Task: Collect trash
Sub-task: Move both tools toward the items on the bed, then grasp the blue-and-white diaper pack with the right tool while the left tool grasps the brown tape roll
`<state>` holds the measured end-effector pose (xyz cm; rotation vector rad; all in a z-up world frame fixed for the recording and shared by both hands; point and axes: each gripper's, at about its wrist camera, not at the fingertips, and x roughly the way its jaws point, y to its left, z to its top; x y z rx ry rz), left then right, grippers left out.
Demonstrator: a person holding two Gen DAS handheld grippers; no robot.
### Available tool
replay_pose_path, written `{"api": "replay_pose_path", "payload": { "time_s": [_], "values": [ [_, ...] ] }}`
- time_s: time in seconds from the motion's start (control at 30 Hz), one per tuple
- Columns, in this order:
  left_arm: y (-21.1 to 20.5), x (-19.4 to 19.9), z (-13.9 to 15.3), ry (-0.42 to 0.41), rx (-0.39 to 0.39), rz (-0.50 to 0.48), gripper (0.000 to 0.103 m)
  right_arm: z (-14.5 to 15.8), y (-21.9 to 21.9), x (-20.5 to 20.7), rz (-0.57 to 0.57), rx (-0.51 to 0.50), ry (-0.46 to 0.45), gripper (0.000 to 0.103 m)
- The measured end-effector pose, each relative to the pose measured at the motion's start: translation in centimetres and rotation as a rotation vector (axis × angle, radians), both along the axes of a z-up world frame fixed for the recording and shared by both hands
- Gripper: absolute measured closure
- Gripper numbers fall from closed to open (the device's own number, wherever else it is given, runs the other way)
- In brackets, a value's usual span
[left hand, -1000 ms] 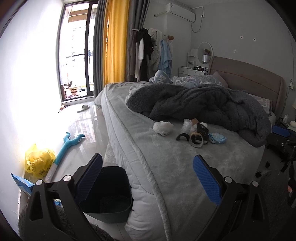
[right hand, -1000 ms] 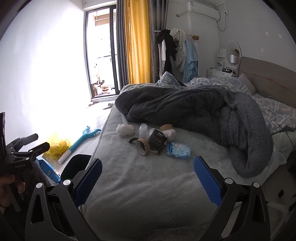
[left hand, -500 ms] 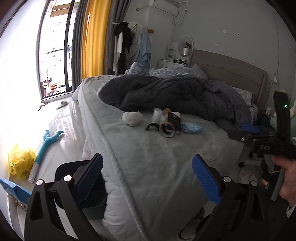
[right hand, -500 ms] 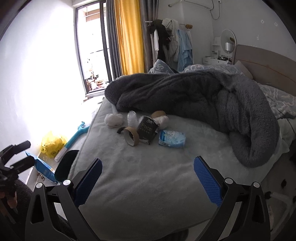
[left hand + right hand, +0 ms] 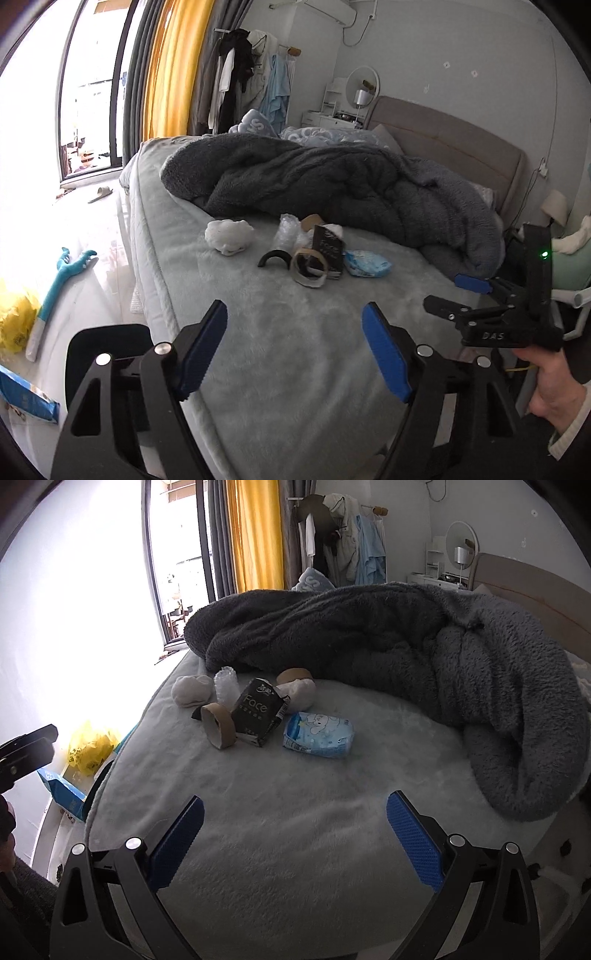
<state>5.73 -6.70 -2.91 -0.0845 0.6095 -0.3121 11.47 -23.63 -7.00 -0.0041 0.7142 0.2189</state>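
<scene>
Both empty: left gripper (image 5: 293, 349) partly narrowed, right gripper (image 5: 295, 836) wide. Light, crushable trash; best to pinch tissue pack (image 5: 318, 734) across its soft middle.

Each camera sits on a pair of tongs and looks forward and a bit down over the bed (image 5: 280, 354). The left view looks from the bed's foot corner near the window. The right view looks from further right and closer. Both see the little trash pile (image 5: 258, 712) and grey blanket (image 5: 332, 184).
</scene>
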Motion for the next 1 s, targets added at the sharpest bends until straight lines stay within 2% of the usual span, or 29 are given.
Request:
{"api": "replay_pose_path", "payload": {
  "time_s": [0.27, 0.33, 0.53, 0.67, 0.77, 0.87, 1.0],
  "values": [
    [-1.1, 4.2, -2.0, 0.036, -0.025, -0.077, 0.026, -1.4, -1.3, 4.0, -0.034, 0.033, 0.012, 0.003],
    [-1.9, 5.2, -2.4, 0.041, -0.019, -0.097, 0.034, -1.8, -1.6, 4.7, -0.044, 0.045, 0.023, 0.003],
    [-3.6, 8.1, -3.5, 0.076, -0.035, -0.131, 0.041, -2.6, -1.4, 6.6, -0.054, 0.047, 0.045, 0.003],
    [-4.2, 10.0, -4.3, 0.110, -0.057, -0.125, 0.045, -3.4, -0.9, 7.8, -0.050, 0.038, 0.055, 0.003],
    [-4.5, 11.2, -5.1, 0.124, -0.042, -0.106, 0.047, -4.1, -0.4, 8.6, -0.038, 0.011, 0.066, 0.003],
    [-4.4, 12.5, -6.0, 0.157, -0.075, -0.096, 0.048, -4.7, -0.2, 9.3, -0.038, 0.008, 0.085, 0.003],
    [-4.8, 13.1, -6.1, 0.147, -0.076, -0.112, 0.048, -4.9, -0.1, 10.3, -0.050, 0.002, 0.096, 0.003]
  ]
}}
